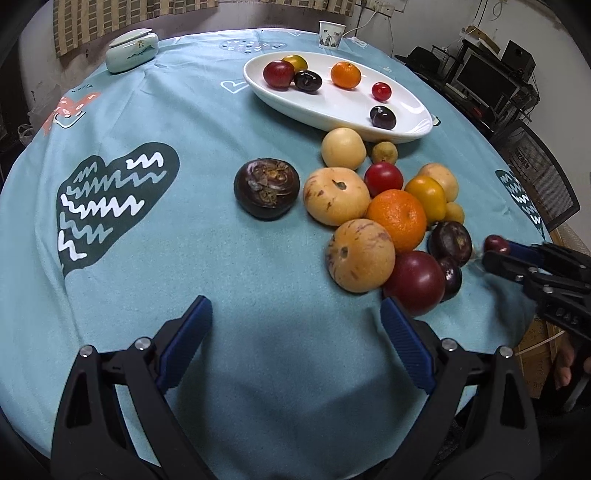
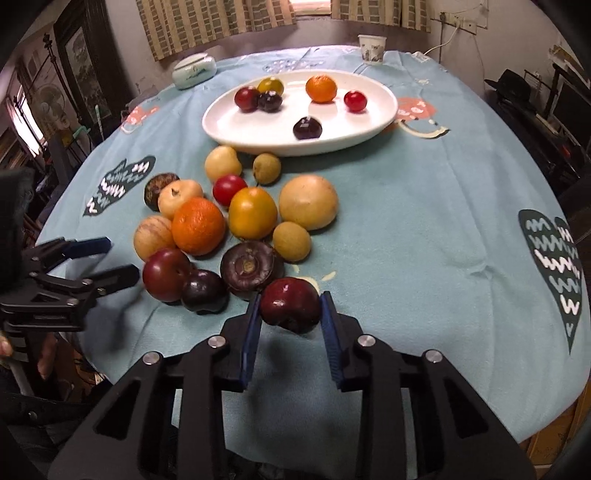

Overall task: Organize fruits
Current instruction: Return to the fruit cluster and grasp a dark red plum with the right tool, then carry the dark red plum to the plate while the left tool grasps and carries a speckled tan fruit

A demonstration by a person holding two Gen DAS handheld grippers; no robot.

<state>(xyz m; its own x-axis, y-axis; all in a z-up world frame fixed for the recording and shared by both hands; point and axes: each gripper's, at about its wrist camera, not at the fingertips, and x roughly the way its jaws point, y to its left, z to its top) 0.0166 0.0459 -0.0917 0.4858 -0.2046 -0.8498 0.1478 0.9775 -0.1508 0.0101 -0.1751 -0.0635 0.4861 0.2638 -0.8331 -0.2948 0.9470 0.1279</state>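
My right gripper (image 2: 290, 300) is shut on a dark red plum (image 2: 290, 312), held just above the blue tablecloth at the near edge of the fruit pile. In the left wrist view the same plum (image 1: 496, 244) shows at the far right between that gripper's tips. My left gripper (image 1: 295, 302) stands open over bare cloth; its right finger (image 1: 402, 339) is close to a red plum (image 1: 415, 282). The pile holds an orange (image 1: 400, 218), pale melons, yellow and dark fruits. A white oval plate (image 1: 332, 107) beyond it carries several small fruits.
A dark brown round fruit (image 1: 266, 188) lies apart, left of the pile. A paper cup (image 1: 331, 34) and a lidded ceramic jar (image 1: 131, 50) stand at the table's far edge. A chair (image 1: 535, 177) and shelves of electronics are past the right edge.
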